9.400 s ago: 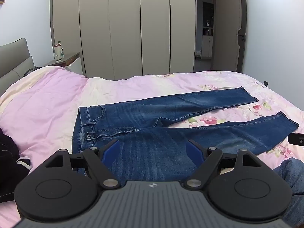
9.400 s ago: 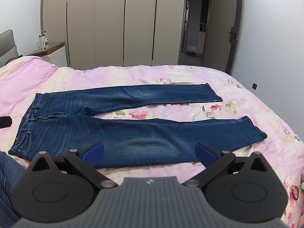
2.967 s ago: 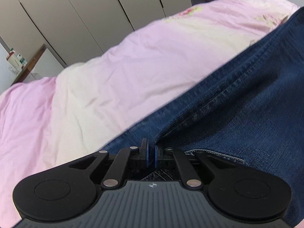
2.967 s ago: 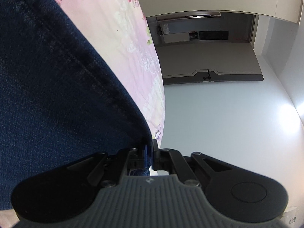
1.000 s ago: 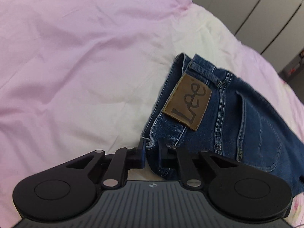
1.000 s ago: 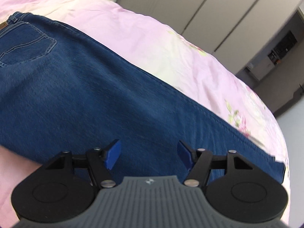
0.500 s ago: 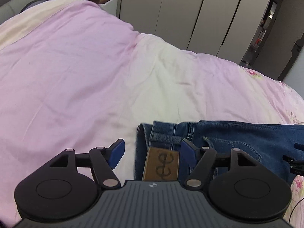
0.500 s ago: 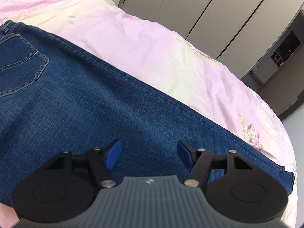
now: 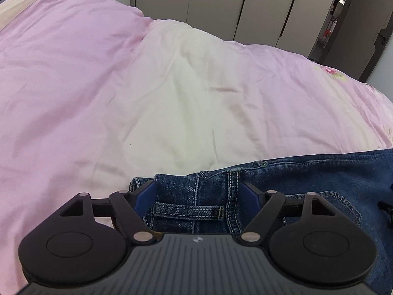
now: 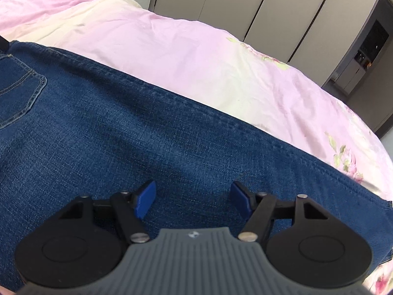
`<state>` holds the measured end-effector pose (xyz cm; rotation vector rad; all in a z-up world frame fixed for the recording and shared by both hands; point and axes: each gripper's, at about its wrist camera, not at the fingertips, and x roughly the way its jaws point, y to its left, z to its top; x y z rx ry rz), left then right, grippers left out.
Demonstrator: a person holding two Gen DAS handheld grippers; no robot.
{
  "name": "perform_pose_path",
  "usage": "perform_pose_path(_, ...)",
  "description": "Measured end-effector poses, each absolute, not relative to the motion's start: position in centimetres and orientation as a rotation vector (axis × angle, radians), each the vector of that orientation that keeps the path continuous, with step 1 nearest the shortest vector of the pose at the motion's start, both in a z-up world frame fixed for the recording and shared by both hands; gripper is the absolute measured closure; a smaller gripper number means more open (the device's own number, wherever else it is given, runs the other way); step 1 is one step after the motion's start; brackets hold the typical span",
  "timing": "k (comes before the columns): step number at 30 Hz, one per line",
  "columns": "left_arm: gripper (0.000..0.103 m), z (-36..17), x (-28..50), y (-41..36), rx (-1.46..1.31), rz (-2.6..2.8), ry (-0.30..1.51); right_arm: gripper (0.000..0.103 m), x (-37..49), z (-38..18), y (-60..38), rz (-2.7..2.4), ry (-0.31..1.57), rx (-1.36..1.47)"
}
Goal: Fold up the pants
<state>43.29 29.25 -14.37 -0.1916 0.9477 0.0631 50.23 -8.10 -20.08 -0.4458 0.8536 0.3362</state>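
Over the blue jeans (image 9: 307, 179) on the pink duvet (image 9: 122, 86), the left claw (image 9: 199, 194) has just been spreading wide above the waistband with nothing gripped, while the right claw (image 10: 194, 199) gapes over the leg.

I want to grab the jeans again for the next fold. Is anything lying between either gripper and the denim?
Nothing visible is. The left gripper, jaws just opened wide, hangs over the waistband end of the jeans; the right gripper, open, hangs over the leg. Only bare denim shows between the blue pads, and only the pink quilt lies around it.
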Motion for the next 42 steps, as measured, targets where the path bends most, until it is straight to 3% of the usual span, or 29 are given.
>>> perform_pose_path(2, 0.013, -14.5, 43.4, 29.7, -0.213, 0.057, 0.947, 0.039, 50.4, -20.3, -8.0, 0.343, 0.847, -0.449)
perform_pose_path(4, 0.020, -14.2, 43.3, 29.7, -0.229, 0.063, 0.946, 0.039, 50.2, -20.2, -8.5, 0.348, 0.845, -0.444)
perform_pose_path(6, 0.044, -13.9, 43.2, 29.2, -0.202, 0.111, 0.920, 0.037, 50.3, -20.4, -8.7, 0.350, 0.848, -0.432)
perform_pose_path(7, 0.046, -13.6, 43.1, 28.8, -0.179, 0.121, 0.913, 0.037, 50.3, -20.4, -8.8, 0.347, 0.850, -0.426)
perform_pose_path(8, 0.056, -13.4, 43.0, 28.6, -0.163, 0.123, 0.909, 0.037, 50.4, -20.4, -9.0, 0.344, 0.854, -0.418)
perform_pose_path(9, 0.075, -13.2, 42.9, 28.3, -0.141, 0.134, 0.905, 0.037, 50.6, -20.4, -9.1, 0.341, 0.857, -0.410)
perform_pose_path(11, 0.099, -12.6, 42.6, 27.7, -0.060, 0.219, 0.903, 0.037, 50.4, -20.3, -9.0, 0.335, 0.860, -0.408)
perform_pose_path(22, 0.099, -8.4, 40.8, 25.9, 0.095, 0.280, 0.816, 0.039, 49.9, -18.4, -7.0, 0.364, 0.848, -0.463)
perform_pose_path(31, 0.099, -12.6, 42.4, 26.5, 0.185, 0.319, 0.868, 0.039, 54.5, -19.0, -4.7, 0.397, 0.902, -0.333)
perform_pose_path(37, 0.098, -15.6, 43.2, 27.2, 0.185, 0.293, 0.916, 0.022, 58.1, -21.3, -3.6, 0.386, 0.970, -0.220)
perform_pose_path(40, 0.085, -14.4, 42.5, 27.6, 0.164, 0.296, 0.890, 0.020, 59.3, -21.6, -3.5, 0.366, 0.996, -0.197)
perform_pose_path(42, 0.074, -12.9, 41.3, 28.2, 0.124, 0.287, 0.873, 0.025, 59.1, -21.4, -3.3, 0.359, 1.002, -0.183)
